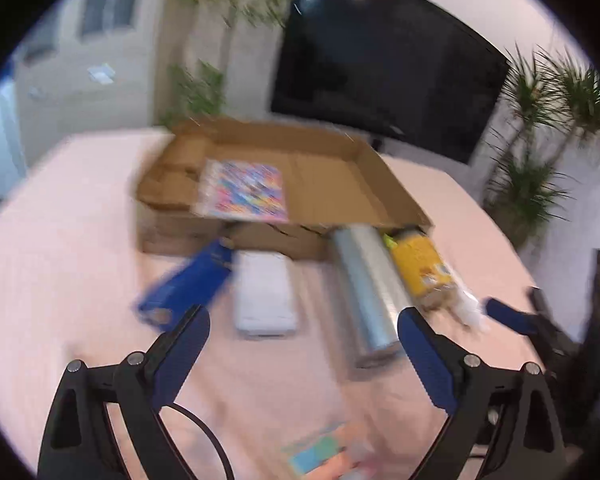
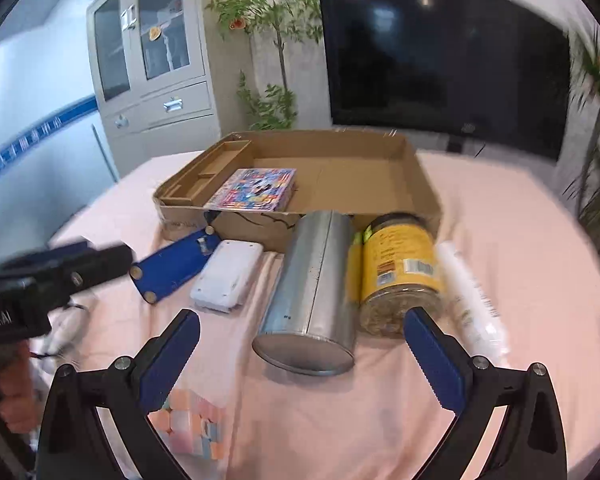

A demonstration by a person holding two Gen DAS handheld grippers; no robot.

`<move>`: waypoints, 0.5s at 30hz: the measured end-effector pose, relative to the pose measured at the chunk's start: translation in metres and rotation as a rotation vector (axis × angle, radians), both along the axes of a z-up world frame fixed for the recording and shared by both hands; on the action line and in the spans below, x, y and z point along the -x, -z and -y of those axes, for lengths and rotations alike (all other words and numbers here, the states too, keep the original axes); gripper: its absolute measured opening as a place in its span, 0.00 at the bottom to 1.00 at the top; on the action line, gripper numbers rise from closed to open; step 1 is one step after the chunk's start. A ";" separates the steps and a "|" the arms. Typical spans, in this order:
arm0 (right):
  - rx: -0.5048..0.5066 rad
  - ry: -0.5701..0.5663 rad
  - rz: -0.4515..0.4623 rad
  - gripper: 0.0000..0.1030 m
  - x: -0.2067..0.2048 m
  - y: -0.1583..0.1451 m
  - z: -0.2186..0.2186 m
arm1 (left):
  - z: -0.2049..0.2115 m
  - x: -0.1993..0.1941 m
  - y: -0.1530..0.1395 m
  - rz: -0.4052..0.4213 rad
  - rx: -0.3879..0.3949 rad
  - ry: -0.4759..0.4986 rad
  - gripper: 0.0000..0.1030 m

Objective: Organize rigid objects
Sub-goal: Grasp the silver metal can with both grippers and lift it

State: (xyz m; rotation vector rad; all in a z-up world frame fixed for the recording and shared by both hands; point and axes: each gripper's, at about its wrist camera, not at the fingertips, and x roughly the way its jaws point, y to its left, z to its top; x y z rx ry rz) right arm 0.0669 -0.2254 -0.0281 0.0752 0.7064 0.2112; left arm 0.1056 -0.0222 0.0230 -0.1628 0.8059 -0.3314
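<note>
One item boxed so far: colourful flat box (image 2: 256, 189) inside cardboard tray (image 2: 420, 184). Left on pink surface (image 2: 480, 208): metal tin (image 2: 312, 288), yellow jar (image 2: 400, 268), white case (image 2: 226, 276), blue holder (image 2: 172, 266), pastel cube (image 2: 194, 428). Both left tool (image 1: 302, 338) and right tool (image 2: 302, 338) spread apart, empty.

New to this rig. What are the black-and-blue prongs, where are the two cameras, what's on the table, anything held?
No robot arm: a person carries two handheld grippers, each with a fisheye camera looking along its fingers. One picture is from the left gripper, the other from the right gripper. Both are open and hold nothing. On the pink tablecloth: a cardboard tray holding a colourful box, a blue case, a white device, a metal tin on its side, a yellow-labelled jar and a pastel cube.
</note>
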 end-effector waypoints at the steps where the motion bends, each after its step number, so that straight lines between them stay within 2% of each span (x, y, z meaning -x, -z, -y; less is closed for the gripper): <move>1: -0.032 0.007 -0.047 0.99 -0.014 0.006 0.006 | 0.003 -0.014 0.006 -0.045 0.037 0.039 0.93; 2: -0.053 0.005 -0.091 0.92 -0.024 0.011 0.010 | 0.006 -0.025 0.011 -0.075 0.046 0.043 0.93; 3: -0.080 -0.009 -0.129 0.80 -0.036 0.016 0.014 | 0.009 -0.031 0.014 -0.089 0.037 0.028 0.93; 4: -0.113 -0.029 -0.167 0.77 -0.049 0.023 0.016 | 0.013 -0.038 0.018 -0.096 0.027 0.021 0.93; 6: -0.102 -0.045 -0.224 0.66 -0.068 0.039 0.012 | 0.021 -0.050 0.023 -0.104 0.029 0.053 0.93; 8: -0.107 -0.069 -0.237 0.68 -0.074 0.050 0.006 | 0.025 -0.060 0.030 -0.144 0.069 0.092 0.93; 10: -0.064 -0.089 -0.213 0.68 -0.068 0.050 -0.003 | 0.029 -0.068 0.038 -0.203 0.104 0.126 0.93; 14: -0.046 -0.204 -0.253 0.68 -0.039 0.051 -0.019 | 0.044 -0.076 0.072 -0.398 0.198 0.228 0.93; 15: -0.054 -0.240 -0.274 0.69 -0.034 0.050 -0.021 | 0.048 -0.076 0.079 -0.425 0.190 0.232 0.93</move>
